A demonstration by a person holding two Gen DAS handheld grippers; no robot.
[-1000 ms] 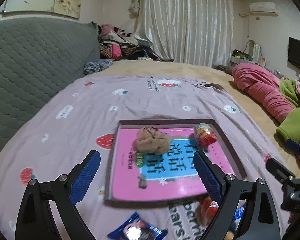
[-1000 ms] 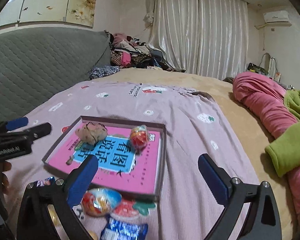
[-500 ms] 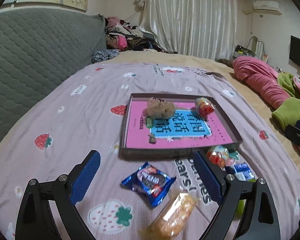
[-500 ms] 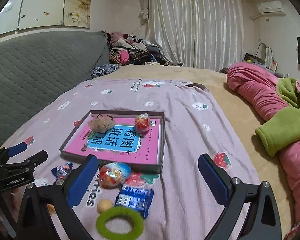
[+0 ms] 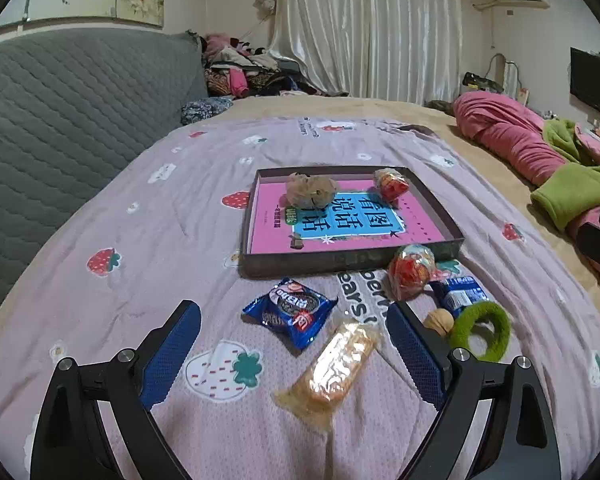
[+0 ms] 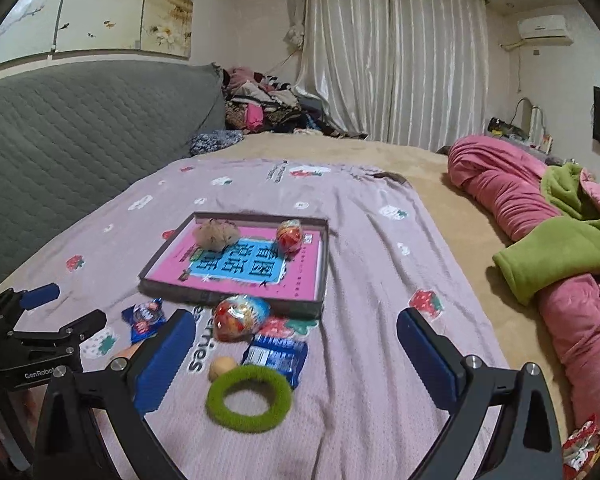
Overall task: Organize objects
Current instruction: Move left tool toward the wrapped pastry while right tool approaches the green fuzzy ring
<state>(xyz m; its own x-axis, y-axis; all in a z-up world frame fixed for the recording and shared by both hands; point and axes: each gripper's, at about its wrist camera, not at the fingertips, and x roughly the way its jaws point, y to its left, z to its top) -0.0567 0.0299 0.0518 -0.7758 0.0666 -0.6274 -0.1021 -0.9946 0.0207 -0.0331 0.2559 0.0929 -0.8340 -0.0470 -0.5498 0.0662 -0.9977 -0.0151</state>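
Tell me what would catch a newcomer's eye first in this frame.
Probably the shallow tray in the middle of the strawberry-print sheet, with its bright pink and blue book cover, a brownish fluffy lump and a red wrapped sweet at its far end. Next, the snacks scattered before it: a blue cookie packet, an orange wrapped bar and a green fuzzy ring.

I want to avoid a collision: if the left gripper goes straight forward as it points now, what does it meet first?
Probably the orange snack packet, lying between the open fingers of the left gripper; the blue cookie packet lies just beyond. Depth is uncertain.
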